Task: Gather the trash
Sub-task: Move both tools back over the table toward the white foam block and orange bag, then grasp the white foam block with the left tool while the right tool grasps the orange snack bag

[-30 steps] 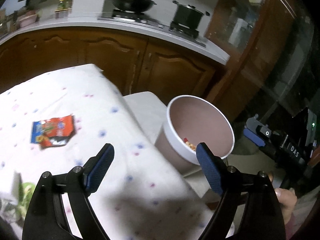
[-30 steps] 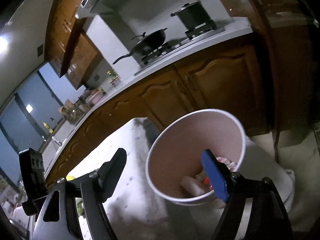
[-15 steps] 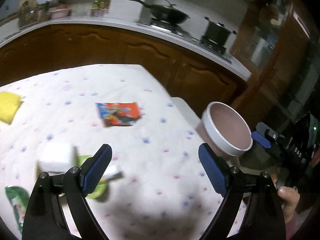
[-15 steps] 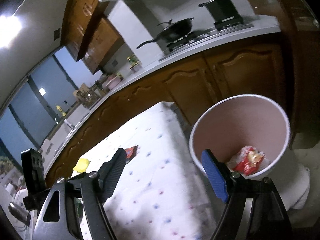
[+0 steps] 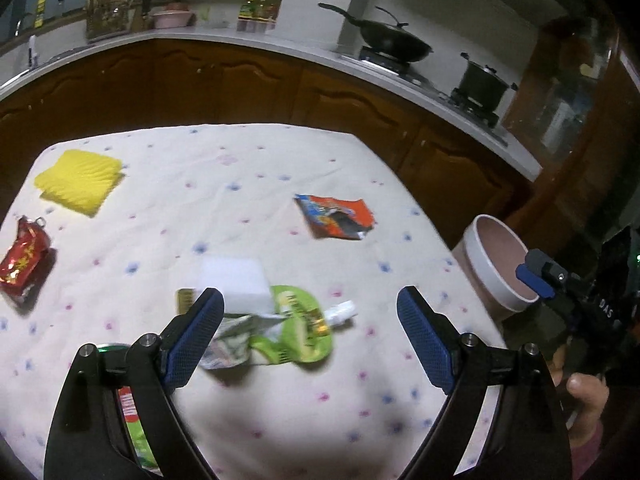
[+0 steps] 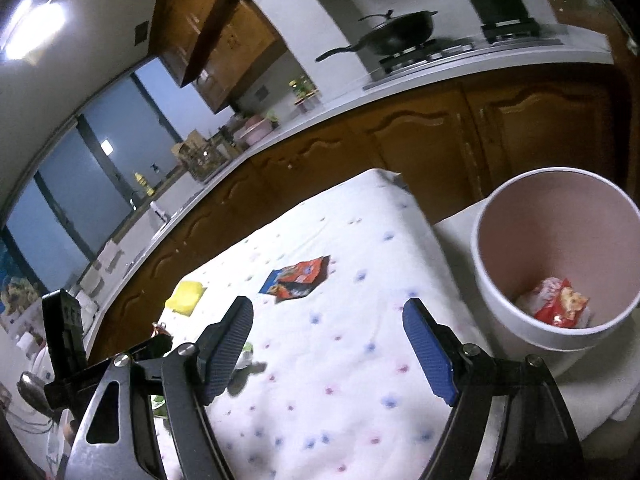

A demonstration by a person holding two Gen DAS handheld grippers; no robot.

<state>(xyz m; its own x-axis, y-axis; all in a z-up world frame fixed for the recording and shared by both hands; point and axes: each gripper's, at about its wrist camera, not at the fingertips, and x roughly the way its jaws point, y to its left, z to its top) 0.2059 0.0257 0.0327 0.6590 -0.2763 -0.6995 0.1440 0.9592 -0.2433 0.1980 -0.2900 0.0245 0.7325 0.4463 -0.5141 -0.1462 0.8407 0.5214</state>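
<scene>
Two handheld grippers hover over a surface covered in a white cloth with small pink and blue dots (image 5: 280,160), in a dim kitchen with brown cabinets behind. The left gripper (image 5: 310,336) has its jaws spread wide with nothing between them, and just past them, near the middle of the surface towards its near edge, lies a small heap of trash: a crumpled green pouch with a white spout (image 5: 298,326), partly overlapped by a white block (image 5: 236,284). Further out, an orange snack wrapper (image 5: 334,216) lies towards the far right corner, a yellow sponge-like pad (image 5: 78,180) sits by the far left corner, and a red foil packet (image 5: 24,258) lies at the left edge. The right gripper (image 6: 328,350) is also wide and empty, poised over the right side of the surface. Just off the right edge stands a white bin with a pinkish inside (image 6: 496,256), already holding a red and white wrapper (image 6: 558,306). The heap looks the likeliest next pick, and the risk lies there: the pouch is limp and tangled with its neighbours, so the jaws may pinch the cloth, grab two pieces at once, or let the slick foil slip out on the way to the bin.
</scene>
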